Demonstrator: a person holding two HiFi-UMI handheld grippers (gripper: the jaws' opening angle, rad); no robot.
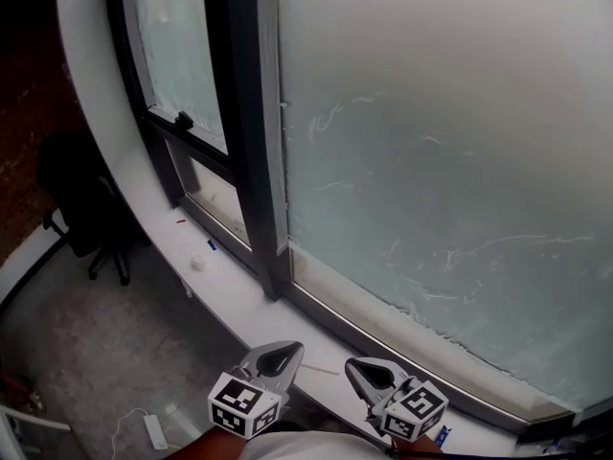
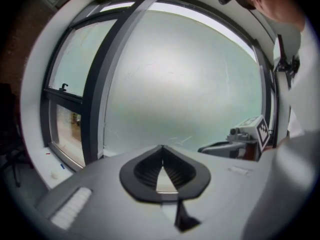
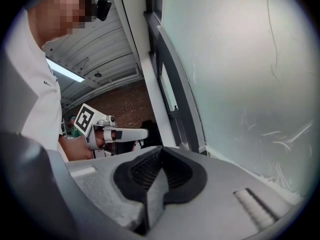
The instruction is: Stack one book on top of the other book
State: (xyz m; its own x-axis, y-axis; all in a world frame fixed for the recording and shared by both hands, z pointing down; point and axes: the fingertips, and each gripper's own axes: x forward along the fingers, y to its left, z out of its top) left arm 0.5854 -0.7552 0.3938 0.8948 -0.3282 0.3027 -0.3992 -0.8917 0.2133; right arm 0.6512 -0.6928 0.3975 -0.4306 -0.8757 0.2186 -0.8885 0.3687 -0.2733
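Glass [image 1: 431,161], frosted and scratched, is filling the space ahead of both claws, with a dark window frame [image 1: 254,142] running up beyond the left one and a white sill [image 1: 230,290] lying below and ahead of their tips. A black office chair [image 1: 91,209] is standing on the floor well off to the left claw's left. The left gripper [image 1: 292,351] and right gripper [image 1: 352,364] are hovering side by side, apart, each with its jaws pressed together and gripping nothing. A white power strip [image 1: 153,431] is lying on the floor near the left gripper. No view is showing the books, so I cannot tell where they are
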